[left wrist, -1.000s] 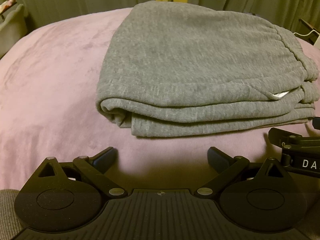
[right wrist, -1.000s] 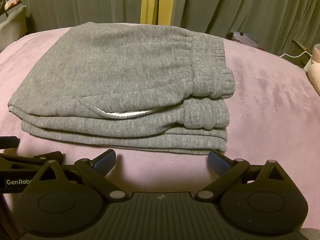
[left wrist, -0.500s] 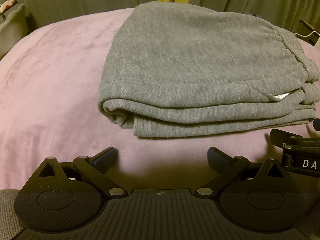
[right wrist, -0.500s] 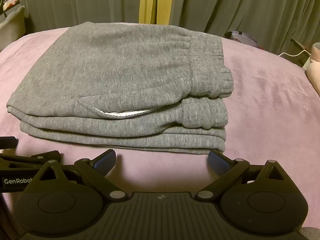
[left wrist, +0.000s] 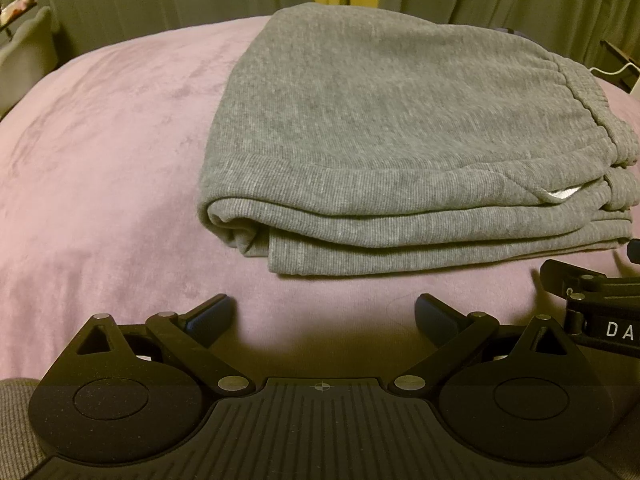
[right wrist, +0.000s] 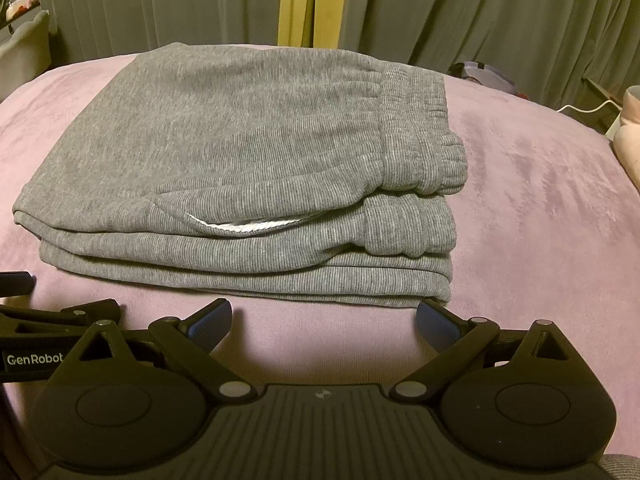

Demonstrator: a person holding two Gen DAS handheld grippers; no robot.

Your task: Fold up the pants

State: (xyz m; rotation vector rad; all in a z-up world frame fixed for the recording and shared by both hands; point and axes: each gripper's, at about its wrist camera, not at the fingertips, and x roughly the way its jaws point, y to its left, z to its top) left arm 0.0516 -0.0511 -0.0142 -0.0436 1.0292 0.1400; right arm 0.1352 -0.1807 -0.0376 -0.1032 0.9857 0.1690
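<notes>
Our left gripper (left wrist: 323, 314) has its blue-tipped fingers spread wide with nothing between them, hovering low over the pink bedspread (left wrist: 100, 152) just short of the grey pants (left wrist: 380, 128). Our right gripper (right wrist: 324, 318) is likewise spread apart and empty, its right fingertip (right wrist: 434, 322) just beside the near right corner of the bundle, though we cannot tell whether it touches the cloth. The two tools sit side by side: part of the right one shows at the right edge of the left view, and part of the left one at the left edge of the right view. The pants lie folded into a compact stack of several layers on the bedspread, directly ahead of both grippers. From the left view we see the rounded fold at the near left end. From the right view the gathered elastic waistband (right wrist: 424, 132) runs along the right side, and a strip of white pocket lining (right wrist: 248, 227) peeks from the front edge. Behind the bed hang grey-green curtains (right wrist: 480, 8) with a yellow strip (right wrist: 298, 4) between them.
</notes>
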